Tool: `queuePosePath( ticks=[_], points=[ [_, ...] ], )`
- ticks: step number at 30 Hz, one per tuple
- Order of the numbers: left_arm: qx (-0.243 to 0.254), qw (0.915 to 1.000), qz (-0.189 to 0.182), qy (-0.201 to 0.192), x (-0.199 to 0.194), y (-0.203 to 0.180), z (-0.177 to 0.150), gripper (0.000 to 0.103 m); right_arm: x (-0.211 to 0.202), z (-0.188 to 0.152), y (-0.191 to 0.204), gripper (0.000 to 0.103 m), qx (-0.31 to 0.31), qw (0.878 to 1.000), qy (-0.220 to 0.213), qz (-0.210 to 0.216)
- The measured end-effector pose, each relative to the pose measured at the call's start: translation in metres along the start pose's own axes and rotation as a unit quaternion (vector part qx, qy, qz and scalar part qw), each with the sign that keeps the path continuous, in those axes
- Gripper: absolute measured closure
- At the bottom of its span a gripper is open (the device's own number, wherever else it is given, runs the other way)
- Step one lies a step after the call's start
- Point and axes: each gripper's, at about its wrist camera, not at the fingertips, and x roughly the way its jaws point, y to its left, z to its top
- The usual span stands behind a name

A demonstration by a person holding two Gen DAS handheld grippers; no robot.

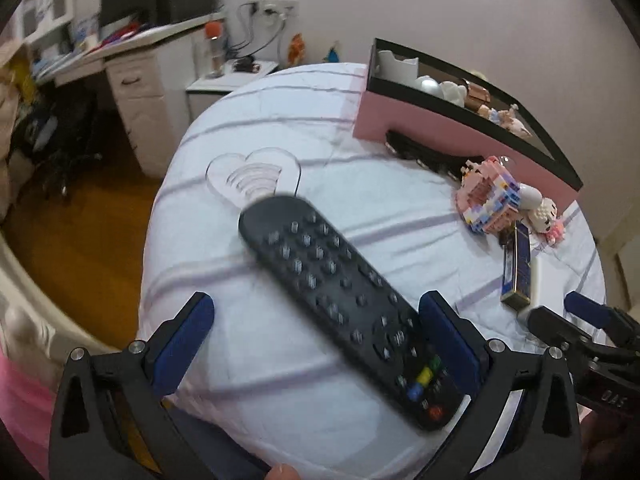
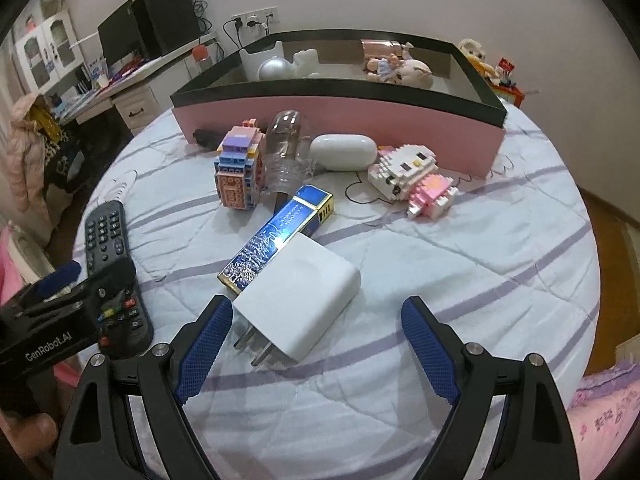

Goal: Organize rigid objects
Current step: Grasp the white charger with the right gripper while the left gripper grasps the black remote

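- Left gripper [image 1: 316, 344]: jaws spread wide. The black remote control [image 1: 348, 304] lies slantwise between the blue pads. Its near end, with the coloured buttons, sits close to the right pad [image 1: 448, 344]; whether they touch cannot be told. The left pad is well apart from the remote. The remote appears blurred in the left wrist view.
- Right gripper [image 2: 316, 348]: jaws spread wide, holding nothing. The white power adapter [image 2: 300, 300] lies on the bedspread [image 2: 460, 264] between the pads, its two metal prongs pointing near-left, just beside the left pad [image 2: 204, 352].
- A blue and gold rectangular box [image 2: 276, 236] lies slantwise just beyond the adapter, its near end partly covered by it.
- Further off, near the tray, from left to right: a pastel brick-built block model [image 2: 240, 168], a clear plastic bottle-like item [image 2: 286, 148], a white oval case [image 2: 344, 152], and a white and pink brick-built cat figure [image 2: 412, 176].
- The pink tray with a black rim [image 2: 340, 116] stands at the far side of the bedspread. Inside it are a white cup-like item, a silver ball [image 2: 274, 69], a white figure and a small doll [image 2: 400, 68].
- A clear heart-shaped item [image 1: 256, 172] lies flat on the bedspread beyond the far tip of the remote.
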Motion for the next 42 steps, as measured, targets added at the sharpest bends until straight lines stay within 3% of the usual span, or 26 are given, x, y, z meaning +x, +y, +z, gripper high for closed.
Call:
queuePosePath(
  ticks=[4,6,11,15,22,28,33,35,36,37,39,41,42],
  points=[
    [-0.014,0.9996,0.023,-0.012,0.006,-0.009,-0.002,0.000,0.003,-0.001,0.004,0.017,-0.010,1.000,-0.007,-0.014],
    [0.002,0.9990,0.034,-0.030,0.010,-0.016,-0.005,0.000,0.001,-0.002,0.003,0.021,-0.010,1.000,-0.011,-0.013],
    [0.036,0.9983,0.017,-0.043,0.011,-0.008,-0.003,0.003,0.000,-0.001,-0.004,0.037,-0.002,1.000,-0.018,-0.010],
    [0.036,0.9985,0.010,-0.041,0.011,-0.001,0.007,0.017,0.000,0.001,-0.006,0.041,-0.001,1.000,-0.021,-0.005],
    [0.039,0.9985,-0.011,-0.038,0.011,0.010,0.018,0.060,-0.005,0.002,-0.014,0.054,0.014,1.000,-0.027,0.001],
    [0.045,0.9978,-0.029,-0.038,0.010,0.012,0.024,0.071,-0.007,0.001,-0.017,0.056,0.019,0.999,-0.028,0.001],
    [0.059,0.9970,-0.038,-0.031,0.013,0.009,0.025,0.070,-0.005,0.001,-0.017,0.056,0.017,0.999,-0.027,-0.002],
    [0.079,0.9963,-0.018,-0.030,0.016,0.004,0.022,0.053,-0.004,0.002,-0.016,0.056,0.016,0.999,-0.029,-0.004],
    [0.083,0.9959,-0.013,-0.031,0.016,0.002,0.022,0.030,-0.002,0.003,-0.015,0.056,0.014,0.999,-0.028,-0.006],
    [0.087,0.9957,-0.012,-0.031,0.017,0.000,0.020,0.020,-0.001,0.004,-0.015,0.056,0.012,0.999,-0.028,-0.007],
    [0.091,0.9952,-0.008,-0.035,0.019,-0.003,0.016,0.023,0.000,0.004,-0.014,0.056,0.011,0.999,-0.031,-0.009],
    [0.085,0.9956,-0.014,-0.037,0.018,-0.003,0.017,0.032,0.000,0.004,-0.015,0.056,0.014,0.999,-0.033,-0.007],
    [0.080,0.9960,-0.017,-0.037,0.017,-0.001,0.018,0.040,-0.001,0.004,-0.016,0.056,0.018,0.999,-0.034,-0.004]
  ],
)
